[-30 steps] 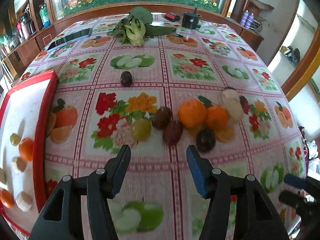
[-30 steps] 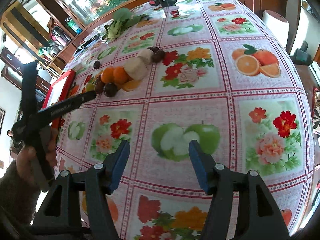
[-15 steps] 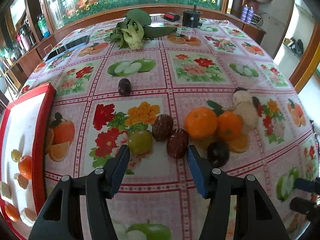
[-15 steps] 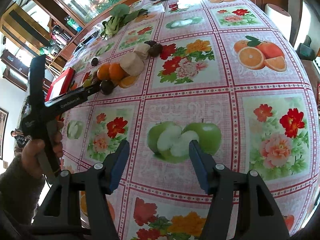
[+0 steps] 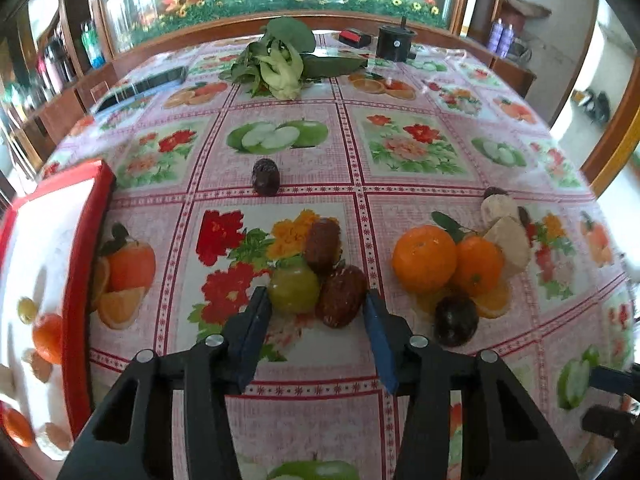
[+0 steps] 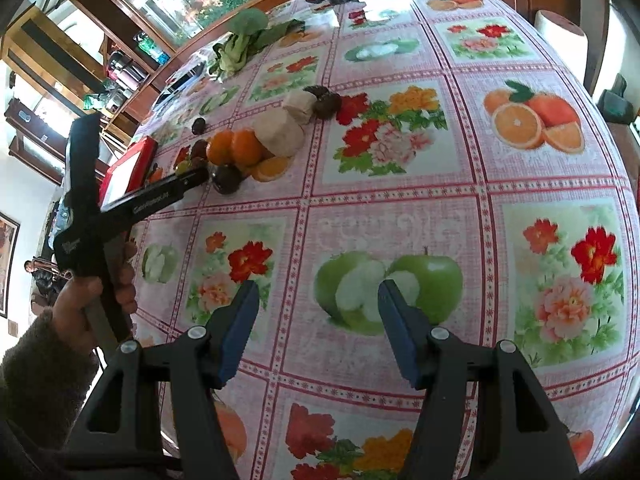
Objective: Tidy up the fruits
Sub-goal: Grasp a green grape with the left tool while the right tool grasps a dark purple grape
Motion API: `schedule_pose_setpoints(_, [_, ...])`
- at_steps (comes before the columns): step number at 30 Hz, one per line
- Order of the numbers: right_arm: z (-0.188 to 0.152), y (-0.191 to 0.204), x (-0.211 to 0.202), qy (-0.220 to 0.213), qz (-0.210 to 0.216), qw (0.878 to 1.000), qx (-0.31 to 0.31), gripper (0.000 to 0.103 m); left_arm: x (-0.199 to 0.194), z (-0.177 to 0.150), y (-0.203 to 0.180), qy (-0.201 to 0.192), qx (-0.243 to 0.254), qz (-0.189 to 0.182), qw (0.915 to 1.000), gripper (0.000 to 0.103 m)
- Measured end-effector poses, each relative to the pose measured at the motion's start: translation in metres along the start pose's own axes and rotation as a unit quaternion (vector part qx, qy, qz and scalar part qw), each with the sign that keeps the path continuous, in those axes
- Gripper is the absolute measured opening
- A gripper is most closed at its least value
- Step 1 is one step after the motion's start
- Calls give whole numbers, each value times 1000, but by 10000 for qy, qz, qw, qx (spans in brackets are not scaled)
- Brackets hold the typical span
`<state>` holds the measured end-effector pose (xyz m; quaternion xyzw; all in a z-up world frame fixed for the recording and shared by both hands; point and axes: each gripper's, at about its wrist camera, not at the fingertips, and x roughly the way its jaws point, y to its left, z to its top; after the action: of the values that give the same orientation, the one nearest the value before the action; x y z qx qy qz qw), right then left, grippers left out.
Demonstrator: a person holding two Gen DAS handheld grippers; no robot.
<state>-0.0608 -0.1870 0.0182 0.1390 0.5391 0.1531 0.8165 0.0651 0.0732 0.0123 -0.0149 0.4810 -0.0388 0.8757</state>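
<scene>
In the left wrist view my left gripper (image 5: 316,300) is open, its fingertips flanking a green fruit (image 5: 294,290) and a brown date (image 5: 341,297); a second date (image 5: 322,245) lies just behind. Right of them sit two oranges (image 5: 425,258), a dark round fruit (image 5: 456,321) and pale peeled pieces (image 5: 507,242). A lone dark date (image 5: 265,177) lies farther back. The red-rimmed tray (image 5: 86,276) at left holds several small fruits. My right gripper (image 6: 318,296) hangs open over bare tablecloth, far from the fruit cluster (image 6: 240,148); the left gripper (image 6: 168,194) shows there in a hand.
Leafy greens (image 5: 280,60), a black cup (image 5: 394,42) and a dark flat device (image 5: 140,84) lie at the table's far end. A white roll (image 6: 560,36) stands beyond the right edge. A wooden cabinet with glass runs along the back.
My left gripper has moved forward toward the fruits, so the green fruit and a date now sit between its fingertips. The right gripper has barely moved.
</scene>
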Motion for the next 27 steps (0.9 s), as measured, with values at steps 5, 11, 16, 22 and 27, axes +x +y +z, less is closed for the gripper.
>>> schedule_pose_setpoints(5, [17, 19, 10, -55, 68, 9998, -198, 63, -12, -14, 4, 95, -23, -211, 9997, 45])
schedule_pose_setpoints(11, [39, 53, 42, -57, 156, 9986, -509, 63, -31, -40, 16, 161, -76, -383, 9991, 45])
schedule_pose_setpoints(16, [51, 78, 72, -69, -38, 9974, -718, 63, -40, -51, 31, 181, -323, -583, 9976, 45])
schedule_pose_setpoints(22, [58, 102, 88, -192, -316, 9928, -1142, 50, -44, -58, 40, 142, -456, -712, 9963, 45])
schedule_pose_setpoints(27, [59, 103, 89, -276, -591, 9902, -1234, 27, -45, -61, 43, 68, -440, -785, 9959, 45])
